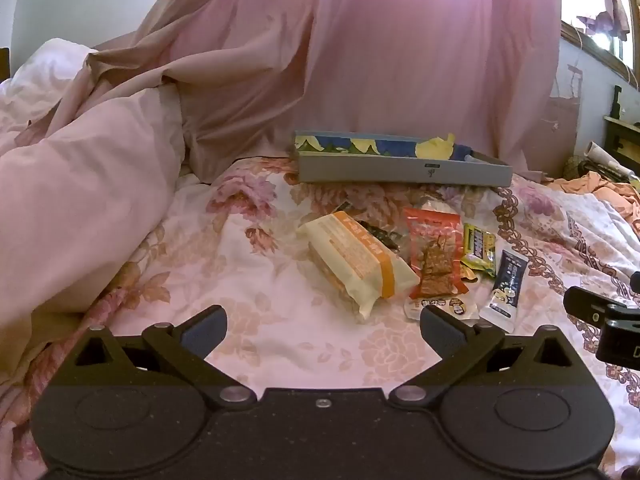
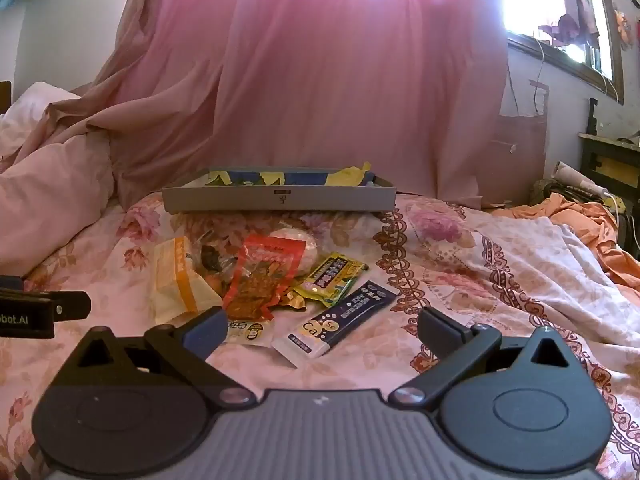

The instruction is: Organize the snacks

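Both grippers, left (image 1: pixel 323 326) and right (image 2: pixel 320 326), hover low and level over the bedspread (image 2: pixel 460 280), jaws spread wide, holding nothing. The snack packets (image 2: pixel 256 280) lie heaped just ahead, in front of the grey tray (image 2: pixel 280 200).

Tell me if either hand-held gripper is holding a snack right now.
Neither. The left hand-held gripper and right hand-held gripper are both open; the snack packets lie on the bed.

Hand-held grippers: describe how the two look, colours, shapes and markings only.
Left hand-held gripper: black body, two round discs, black linkage arms with silver rivets, blue-grey pads. Right hand-held gripper: same build, ribbed grey centre. White lettering ending "bot.AI" marks the left one's side. No cables or sleeves show.
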The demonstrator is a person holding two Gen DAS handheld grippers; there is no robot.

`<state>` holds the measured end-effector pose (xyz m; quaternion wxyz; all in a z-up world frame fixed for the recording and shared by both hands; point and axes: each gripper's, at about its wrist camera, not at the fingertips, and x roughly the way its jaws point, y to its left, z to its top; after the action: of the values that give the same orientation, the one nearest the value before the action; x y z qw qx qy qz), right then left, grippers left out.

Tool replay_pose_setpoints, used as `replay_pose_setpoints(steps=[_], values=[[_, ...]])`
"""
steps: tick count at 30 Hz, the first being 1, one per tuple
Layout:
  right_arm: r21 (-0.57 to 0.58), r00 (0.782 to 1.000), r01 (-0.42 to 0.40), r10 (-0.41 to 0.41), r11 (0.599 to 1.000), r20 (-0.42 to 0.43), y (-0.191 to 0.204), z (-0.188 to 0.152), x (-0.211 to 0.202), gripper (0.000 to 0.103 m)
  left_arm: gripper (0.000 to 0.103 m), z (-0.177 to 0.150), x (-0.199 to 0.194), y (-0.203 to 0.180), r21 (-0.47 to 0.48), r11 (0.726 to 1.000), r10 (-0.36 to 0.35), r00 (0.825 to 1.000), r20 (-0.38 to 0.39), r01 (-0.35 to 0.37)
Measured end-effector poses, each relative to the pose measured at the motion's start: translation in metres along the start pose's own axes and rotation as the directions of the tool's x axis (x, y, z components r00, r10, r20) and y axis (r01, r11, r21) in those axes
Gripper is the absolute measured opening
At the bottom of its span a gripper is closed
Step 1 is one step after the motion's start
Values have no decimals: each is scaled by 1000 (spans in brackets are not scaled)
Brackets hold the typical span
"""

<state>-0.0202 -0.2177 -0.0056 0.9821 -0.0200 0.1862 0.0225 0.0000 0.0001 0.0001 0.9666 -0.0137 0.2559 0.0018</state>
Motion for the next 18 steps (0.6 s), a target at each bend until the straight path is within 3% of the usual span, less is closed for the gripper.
replay_pose_setpoints(steps=[18], values=[[1, 1000, -1, 1, 1000, -1, 0, 0, 0, 103, 102, 0, 0, 0, 0, 1000, 0, 1000, -1, 0]])
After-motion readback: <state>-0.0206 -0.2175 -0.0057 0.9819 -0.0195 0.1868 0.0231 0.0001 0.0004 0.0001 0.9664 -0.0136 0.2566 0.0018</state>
